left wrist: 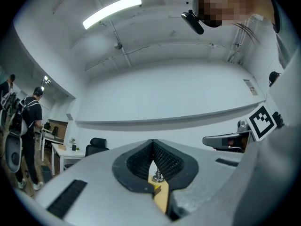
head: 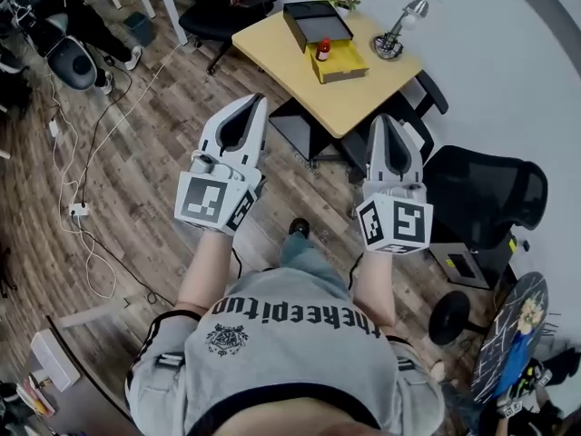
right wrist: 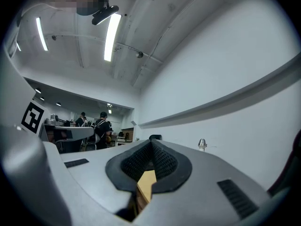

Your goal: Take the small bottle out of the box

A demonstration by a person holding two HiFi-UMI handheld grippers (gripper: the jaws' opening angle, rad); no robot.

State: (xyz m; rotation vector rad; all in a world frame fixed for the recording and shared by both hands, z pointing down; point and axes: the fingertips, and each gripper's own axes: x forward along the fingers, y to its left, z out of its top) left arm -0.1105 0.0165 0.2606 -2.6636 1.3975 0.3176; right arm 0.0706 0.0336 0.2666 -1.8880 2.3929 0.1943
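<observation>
Small bottle (head: 323, 50) stands in the yellow box (head: 347, 67); left gripper (head: 251, 104) and right gripper (head: 387, 121) have fingers closed, empty.

The left tool (head: 255, 101) and the right tool (head: 385, 119) are held out side by side, well apart, ahead of the chest and pointed forward, slightly above level. Both pairs of jaws are closed, with nothing gripped. The left forearm (head: 207, 266) and the right forearm (head: 372, 284) are extended.
</observation>
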